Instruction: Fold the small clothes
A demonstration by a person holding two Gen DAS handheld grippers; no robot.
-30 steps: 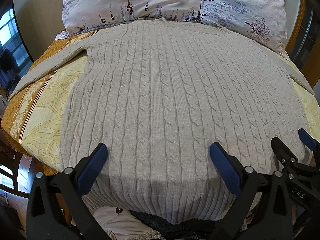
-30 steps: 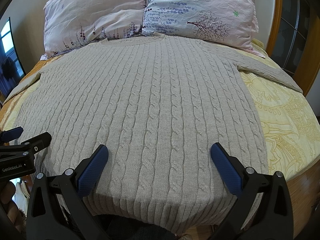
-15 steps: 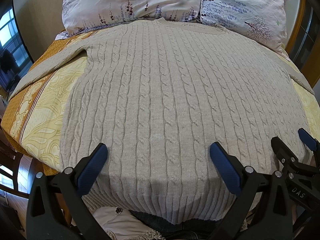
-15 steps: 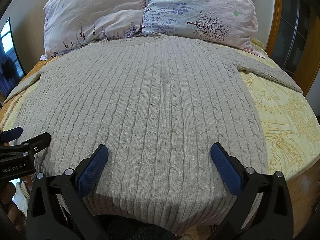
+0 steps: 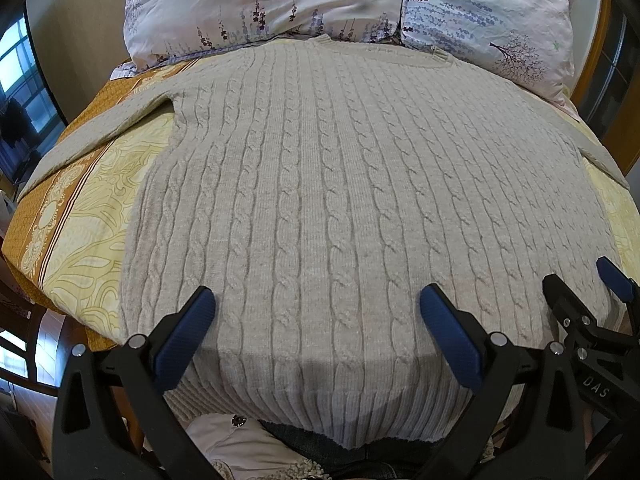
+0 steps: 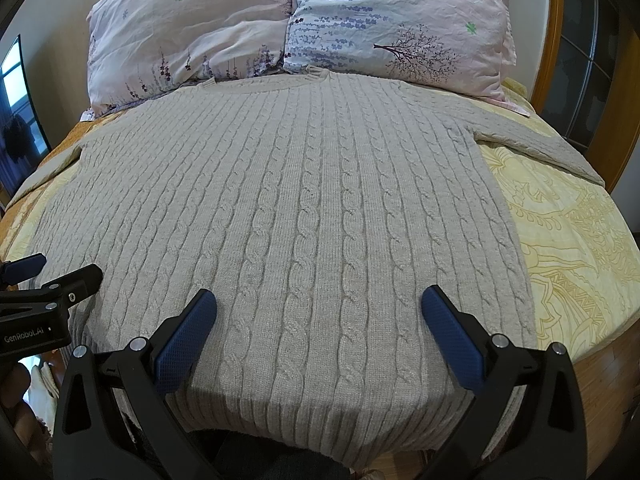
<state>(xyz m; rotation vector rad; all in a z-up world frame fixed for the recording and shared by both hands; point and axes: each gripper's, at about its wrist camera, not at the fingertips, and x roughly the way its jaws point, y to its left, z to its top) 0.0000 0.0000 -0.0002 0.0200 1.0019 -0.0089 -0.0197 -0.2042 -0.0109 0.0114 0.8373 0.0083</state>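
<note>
A beige cable-knit sweater [image 5: 340,184] lies flat and face up on the bed, collar toward the pillows, sleeves spread to both sides; it also shows in the right wrist view [image 6: 304,200]. Its ribbed hem hangs over the near bed edge. My left gripper [image 5: 316,312] is open and empty just above the sweater's lower part near the hem. My right gripper [image 6: 320,312] is open and empty over the lower right part. Each gripper shows at the edge of the other's view: the right gripper [image 5: 580,292], the left gripper [image 6: 52,272].
Two floral pillows [image 6: 192,32] [image 6: 400,24] lean at the head of the bed. A yellow and orange patterned bedspread [image 6: 568,232] [image 5: 80,216] covers the bed. A wooden bed frame [image 6: 554,32] rises at the right. A window [image 5: 20,92] is at the left.
</note>
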